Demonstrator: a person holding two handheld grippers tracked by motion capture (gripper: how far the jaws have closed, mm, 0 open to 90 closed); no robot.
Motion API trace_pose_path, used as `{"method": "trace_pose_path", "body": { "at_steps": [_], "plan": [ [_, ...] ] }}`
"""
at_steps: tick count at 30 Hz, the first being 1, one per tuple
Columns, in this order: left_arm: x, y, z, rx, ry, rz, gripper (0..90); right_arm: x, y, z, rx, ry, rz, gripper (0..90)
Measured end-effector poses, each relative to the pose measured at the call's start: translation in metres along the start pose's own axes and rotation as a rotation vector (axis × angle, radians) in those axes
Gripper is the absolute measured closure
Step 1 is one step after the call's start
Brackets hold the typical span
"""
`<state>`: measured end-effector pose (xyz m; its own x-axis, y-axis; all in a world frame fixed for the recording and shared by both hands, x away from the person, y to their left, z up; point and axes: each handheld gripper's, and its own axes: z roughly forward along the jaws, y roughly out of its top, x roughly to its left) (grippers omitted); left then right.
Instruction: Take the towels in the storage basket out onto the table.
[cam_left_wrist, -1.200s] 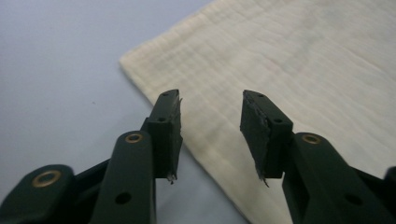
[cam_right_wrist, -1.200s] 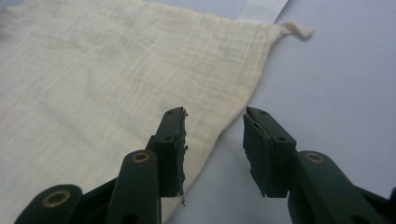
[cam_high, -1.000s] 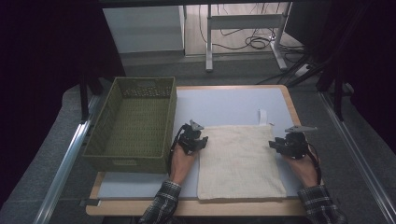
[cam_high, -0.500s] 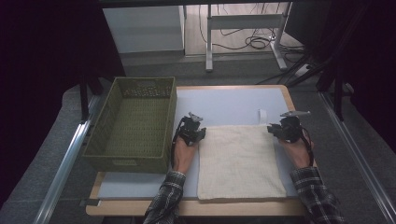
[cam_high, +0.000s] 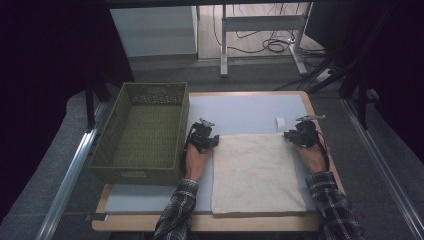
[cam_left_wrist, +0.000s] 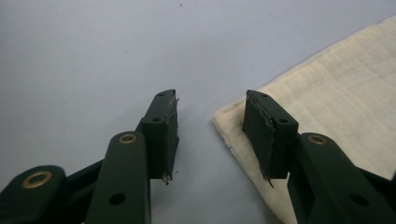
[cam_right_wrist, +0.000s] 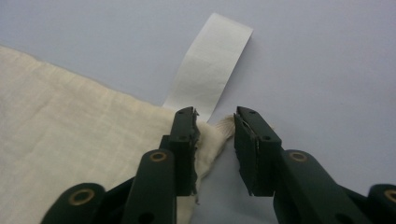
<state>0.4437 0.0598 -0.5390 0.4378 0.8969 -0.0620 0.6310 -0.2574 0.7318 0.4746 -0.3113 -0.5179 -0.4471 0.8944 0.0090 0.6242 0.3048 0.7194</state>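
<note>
Both hands have slid away from the person along the side edges of the cloth (cam_high: 256, 172) since the earlier frames and now sit at its two far corners. That cream cloth lies flat on the worktop (cam_high: 240, 110), its long axis running from the person toward the far edge, just beside the green basket (cam_high: 142, 132).

Its far left corner lies between the fingers (cam_left_wrist: 163, 128) of the left gripper (cam_high: 210, 141), nearer the right-hand finger, with neither finger pressing on it; these fingers have just been opening and stand spread.

At the far right corner, the right gripper (cam_high: 292, 136) has just been closing. Its fingers (cam_right_wrist: 186, 149) stand narrowly apart with the cloth's corner tip between them, touching the left-hand finger, while a gap shows at the other, so no pinch yet. A strip of white tape (cam_right_wrist: 210, 63) lies just beyond that corner.

Each corner has its own hand, so I judge a pinch of both corners comes next.
</note>
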Motion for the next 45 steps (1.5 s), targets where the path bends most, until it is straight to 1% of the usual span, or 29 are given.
{"method": "trace_pose_path", "body": {
  "at_steps": [2, 3, 4, 5, 6, 7, 9, 11, 12, 16, 18, 20, 22, 24, 26, 27, 29, 31, 33, 35, 39, 42, 45],
  "plan": [
    [-0.002, 0.000, 0.000, 0.000, -0.013, 0.016, 61.5, 0.001, 0.000, 0.000, 0.002, 0.008, -0.001, 78.9],
    [-0.003, 0.000, 0.000, -0.001, -0.020, 0.017, 65.5, 0.002, -0.001, -0.001, 0.004, 0.016, 0.001, 83.1],
    [-0.004, 0.000, 0.000, -0.001, -0.034, 0.014, 70.4, 0.003, -0.001, -0.001, 0.006, 0.020, 0.005, 85.0],
    [-0.005, 0.000, 0.000, 0.001, -0.041, 0.016, 74.9, 0.004, -0.001, -0.001, 0.008, 0.021, 0.007, 86.0],
    [-0.006, 0.000, 0.000, 0.002, -0.051, 0.018, 81.4, 0.004, -0.001, -0.002, 0.011, 0.023, 0.008, 86.6],
    [-0.007, 0.000, 0.000, 0.002, -0.051, 0.023, 83.9, 0.004, -0.001, -0.002, 0.012, 0.024, 0.010, 86.8],
    [-0.008, 0.000, -0.001, 0.004, -0.048, 0.045, 86.0, 0.005, -0.002, -0.004, 0.010, 0.018, 0.004, 87.2],
    [-0.006, 0.002, -0.001, 0.005, -0.048, 0.055, 86.6, 0.005, -0.002, -0.006, 0.001, 0.009, -0.004, 87.4],
    [-0.006, 0.002, -0.001, 0.002, -0.044, 0.055, 86.7, 0.004, 0.000, -0.009, -0.015, 0.003, 0.000, 87.4],
    [-0.001, 0.008, -0.001, -0.028, -0.023, 0.041, 86.7, 0.001, 0.007, -0.014, -0.039, 0.010, 0.009, 87.4],
    [0.000, 0.013, -0.002, -0.046, -0.009, 0.032, 86.6, 0.000, 0.012, -0.014, -0.041, 0.007, 0.007, 87.5],
    [0.001, 0.020, -0.002, -0.068, 0.010, 0.022, 86.6, -0.001, 0.015, -0.011, -0.052, 0.008, 0.016, 87.4],
    [0.003, 0.026, -0.004, -0.083, 0.022, 0.021, 86.6, -0.002, 0.019, -0.008, -0.057, 0.002, 0.025, 87.5],
    [0.005, 0.032, -0.006, -0.084, 0.017, 0.016, 86.4, -0.003, 0.024, -0.006, -0.058, 0.006, 0.031, 87.4],
    [0.003, 0.033, -0.010, -0.091, 0.021, 0.028, 86.3, -0.001, 0.026, -0.009, -0.062, 0.008, 0.021, 87.4],
    [0.003, 0.033, -0.012, -0.095, 0.018, 0.030, 86.2, 0.000, 0.027, -0.010, -0.065, 0.009, 0.013, 87.4],
    [0.001, 0.028, -0.016, -0.106, 0.003, 0.020, 86.1, 0.002, 0.026, -0.016, -0.068, 0.014, 0.002, 87.4],
    [-0.002, 0.024, -0.021, -0.114, -0.002, 0.022, 86.0, 0.002, 0.024, -0.025, -0.072, 0.025, 0.000, 87.4],
    [-0.007, 0.018, -0.027, -0.125, -0.017, 0.023, 85.8, 0.004, 0.019, -0.034, -0.079, 0.039, 0.000, 87.4],
    [-0.012, 0.013, -0.032, -0.130, -0.023, 0.035, 85.7, 0.007, 0.013, -0.043, -0.081, 0.050, -0.014, 87.4],
    [-0.021, 0.005, -0.043, -0.137, -0.020, 0.075, 85.8, 0.013, 0.001, -0.058, -0.081, 0.066, -0.034, 87.4],
    [-0.027, -0.002, -0.051, -0.150, -0.028, 0.095, 85.7, 0.019, -0.009, -0.070, -0.079, 0.070, -0.057, 87.4],
    [-0.033, -0.011, -0.059, -0.158, -0.034, 0.112, 85.6, 0.022, -0.021, -0.082, -0.077, 0.058, -0.079, 87.4]
  ]
}}
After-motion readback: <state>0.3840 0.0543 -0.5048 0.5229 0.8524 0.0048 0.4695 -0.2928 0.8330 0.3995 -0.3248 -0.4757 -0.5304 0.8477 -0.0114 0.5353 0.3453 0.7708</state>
